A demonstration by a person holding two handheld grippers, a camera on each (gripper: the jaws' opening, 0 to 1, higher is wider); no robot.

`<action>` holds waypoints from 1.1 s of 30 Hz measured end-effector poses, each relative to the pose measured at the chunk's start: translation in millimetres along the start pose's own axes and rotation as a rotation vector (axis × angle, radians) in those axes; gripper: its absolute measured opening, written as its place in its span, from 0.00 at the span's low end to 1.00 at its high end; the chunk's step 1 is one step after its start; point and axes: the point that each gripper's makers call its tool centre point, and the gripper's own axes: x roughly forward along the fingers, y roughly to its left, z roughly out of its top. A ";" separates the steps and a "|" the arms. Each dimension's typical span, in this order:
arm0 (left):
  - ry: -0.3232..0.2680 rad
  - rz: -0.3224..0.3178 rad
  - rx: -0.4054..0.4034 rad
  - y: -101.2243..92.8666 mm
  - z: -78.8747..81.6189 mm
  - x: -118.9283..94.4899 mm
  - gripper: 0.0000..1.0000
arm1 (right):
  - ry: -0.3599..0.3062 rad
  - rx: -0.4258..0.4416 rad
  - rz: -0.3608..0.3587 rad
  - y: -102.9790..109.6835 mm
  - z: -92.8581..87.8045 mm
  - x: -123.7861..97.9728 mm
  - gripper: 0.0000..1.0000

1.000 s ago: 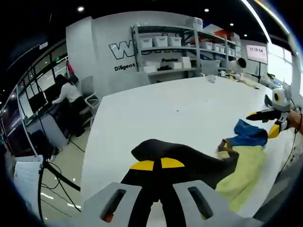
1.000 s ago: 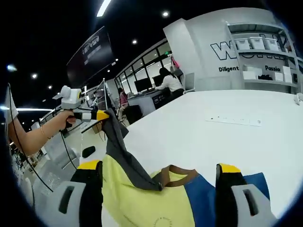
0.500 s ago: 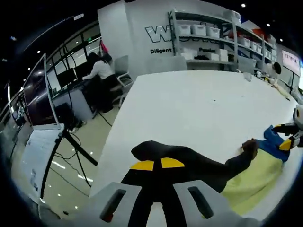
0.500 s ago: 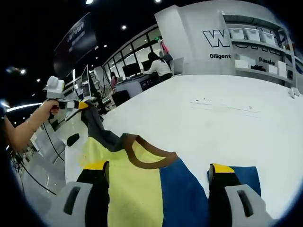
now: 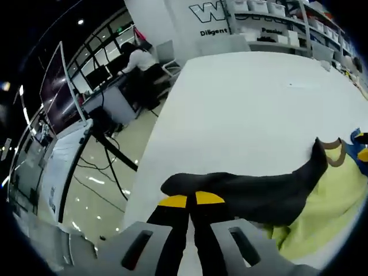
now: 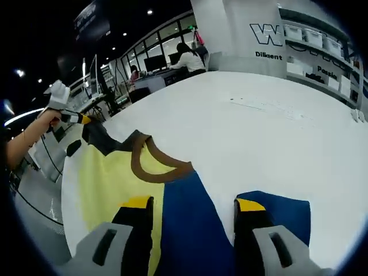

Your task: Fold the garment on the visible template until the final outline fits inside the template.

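Left tongs (image 5: pixel 191 200) are pinched tight on the dark grey sleeve (image 5: pixel 259 192) of the garment (image 6: pixel 115 178), holding it off the near edge of the white bench (image 5: pixel 241 109). Right tongs (image 6: pixel 192 204) stand apart with the blue sleeve (image 6: pixel 192 221) lying between them, the yellow body spread flat near the bench corner.
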 end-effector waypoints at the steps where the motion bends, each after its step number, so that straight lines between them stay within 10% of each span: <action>1: 0.004 0.008 0.011 0.4 -2.0 0.8 0.03 | 0.011 -0.008 -0.004 0.2 -2.1 0.7 0.49; 8: -0.190 -0.017 0.003 -2.0 35.9 -21.0 0.27 | -0.005 0.012 -0.013 -1.4 2.5 -4.3 0.48; 13: -0.327 -0.279 0.056 -56.8 69.0 -45.7 0.34 | -0.043 0.037 0.005 3.9 12.2 -8.5 0.51; 23: -0.210 -0.576 0.303 -151.5 36.9 -35.3 0.32 | -0.043 0.041 0.018 5.5 13.7 -6.8 0.49; 33: -0.130 -0.648 0.380 -185.4 20.8 -13.9 0.33 | 0.003 0.068 -0.007 1.8 5.3 6.6 0.46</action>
